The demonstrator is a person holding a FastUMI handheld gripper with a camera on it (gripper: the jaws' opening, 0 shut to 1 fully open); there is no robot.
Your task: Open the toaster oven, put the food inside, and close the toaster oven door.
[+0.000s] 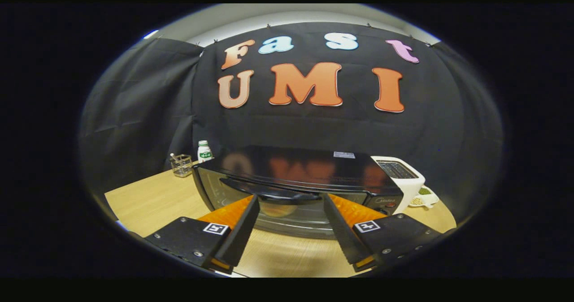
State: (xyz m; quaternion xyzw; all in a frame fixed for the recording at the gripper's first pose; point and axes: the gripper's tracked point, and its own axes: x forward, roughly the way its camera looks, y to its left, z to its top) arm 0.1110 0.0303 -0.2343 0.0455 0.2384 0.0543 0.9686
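Opening step: the gripper [290,205] is spread wide, holding nothing, its fingers flanking the handle [273,190] of the closed oven [296,176] on the table [152,199] — next it likely must close on that handle and pull down — no food visible.

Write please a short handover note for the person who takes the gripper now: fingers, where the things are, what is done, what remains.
Gripper: fingers open, tips reaching to either side of the door handle of the toaster oven, not yet closed on it.
Toaster oven: black, on the wooden table, just ahead of the fingers; its door looks shut.
Food: a small white dish with greenish bits sits beyond the white toaster, beside the oven; I cannot tell if this is the food meant.
Done: approach to the handle.
Left: grip the handle, open the door, put food in, close the door.
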